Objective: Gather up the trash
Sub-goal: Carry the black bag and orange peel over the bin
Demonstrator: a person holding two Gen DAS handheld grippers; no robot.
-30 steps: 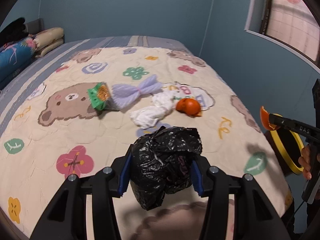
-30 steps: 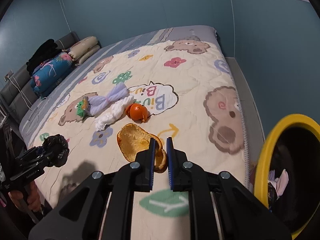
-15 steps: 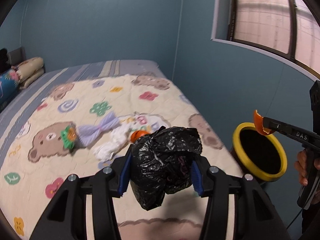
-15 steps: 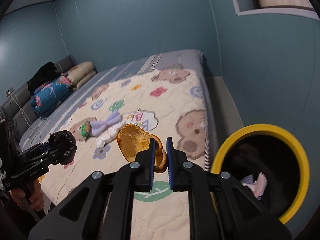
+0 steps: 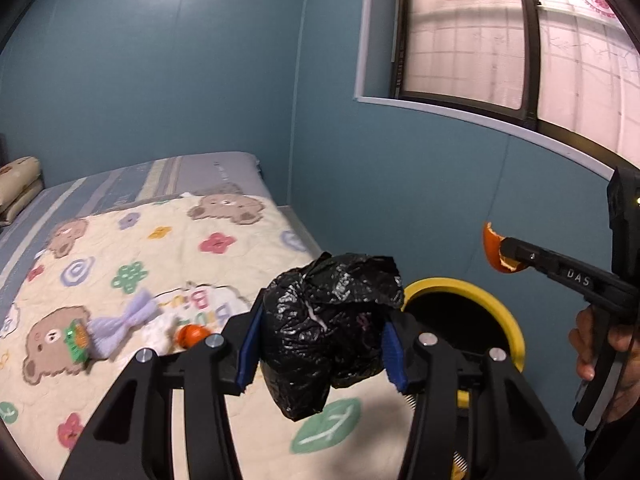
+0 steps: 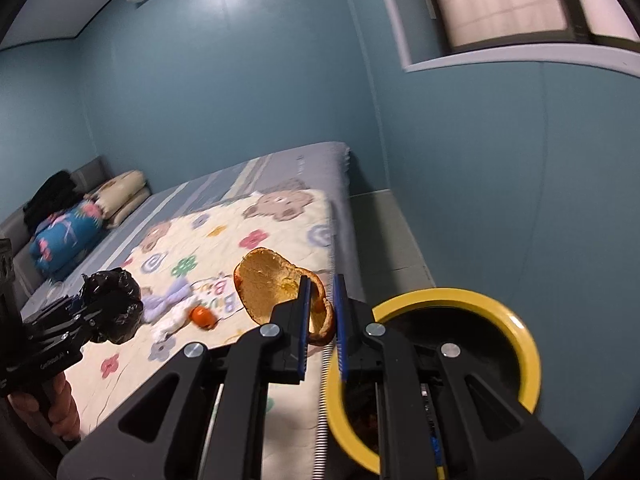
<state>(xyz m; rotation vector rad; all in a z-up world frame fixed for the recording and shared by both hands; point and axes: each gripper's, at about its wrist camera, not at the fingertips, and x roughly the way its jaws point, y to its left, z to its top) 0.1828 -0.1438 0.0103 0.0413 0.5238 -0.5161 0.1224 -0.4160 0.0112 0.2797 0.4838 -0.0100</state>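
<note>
My left gripper [image 5: 322, 344] is shut on a crumpled black plastic bag [image 5: 332, 328], held above the bed's corner just left of the yellow-rimmed bin [image 5: 502, 312]. My right gripper [image 6: 320, 312] is shut on a large piece of orange peel [image 6: 272, 288], raised beside the bin [image 6: 516, 336]. In the left wrist view the right gripper [image 5: 500, 254] with its peel [image 5: 494, 250] hangs above the bin. The right wrist view shows the left gripper [image 6: 114, 306] and bag [image 6: 116, 300] at the left. On the quilt lie an orange [image 5: 192, 334], white tissue [image 6: 172, 322], a purple wrapper [image 5: 124, 320] and a green packet [image 5: 76, 338].
The bear-pattern quilt [image 5: 160, 256] covers the bed; pillows [image 6: 124, 194] and a blue bundle [image 6: 64, 236] lie at its head. A blue wall and window [image 5: 500, 40] stand behind the bin. A narrow floor strip [image 6: 384, 236] runs between bed and wall.
Both grippers have risen and swung right from over the quilt to the bin, each keeping its load. The bin has come into fuller view in both cameras.
</note>
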